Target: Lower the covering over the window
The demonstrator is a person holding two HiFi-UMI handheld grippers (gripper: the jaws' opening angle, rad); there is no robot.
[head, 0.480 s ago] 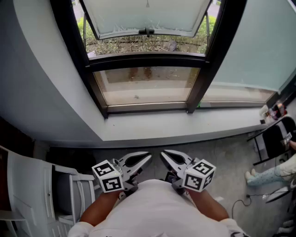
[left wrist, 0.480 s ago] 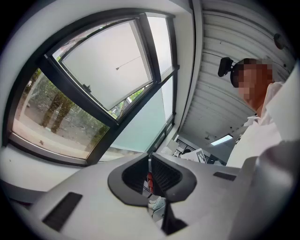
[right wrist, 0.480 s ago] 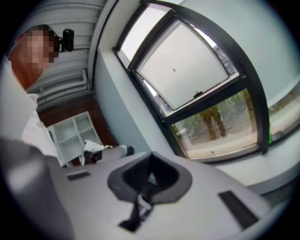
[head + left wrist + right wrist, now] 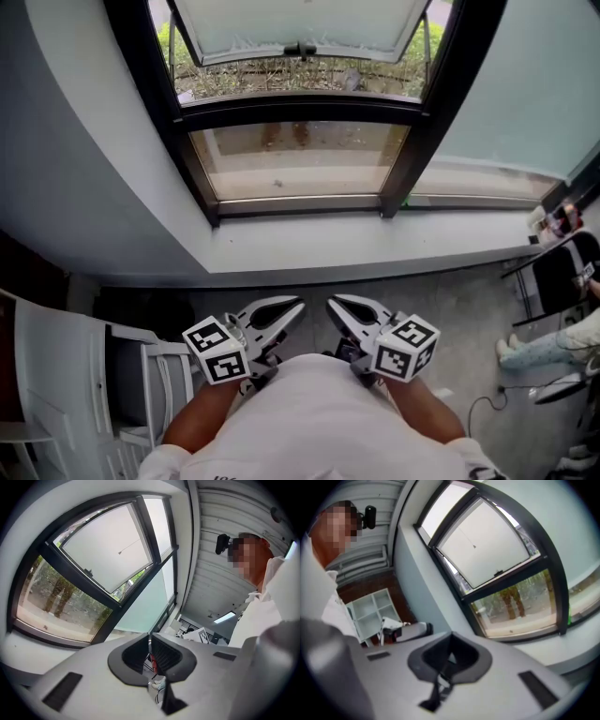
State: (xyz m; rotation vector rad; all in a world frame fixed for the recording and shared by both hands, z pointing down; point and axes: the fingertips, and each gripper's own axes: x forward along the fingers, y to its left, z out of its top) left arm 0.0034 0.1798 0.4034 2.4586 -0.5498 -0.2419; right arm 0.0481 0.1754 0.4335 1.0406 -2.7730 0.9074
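Observation:
The window (image 4: 300, 155) has a black frame, a top sash (image 4: 300, 23) tilted open outward and a clear lower pane. A thin cord with a small end piece (image 4: 123, 551) hangs in front of the pale sash, and shows in the right gripper view too (image 4: 473, 545). A pale green covering (image 4: 525, 84) is down over the neighbouring pane on the right. My left gripper (image 4: 298, 305) and right gripper (image 4: 330, 302) are held side by side close to my chest, well short of the sill. Both are shut with nothing between the jaws (image 4: 149, 635) (image 4: 451, 633).
A wide grey sill (image 4: 375, 248) runs under the window. White shelving (image 4: 56, 375) stands at my left. At the right are a black chair (image 4: 553, 281), a seated person's legs (image 4: 548, 354) and a cable on the floor (image 4: 487, 403).
Both grippers stay shut in nearly the same place. The window sits slightly higher in the head view.

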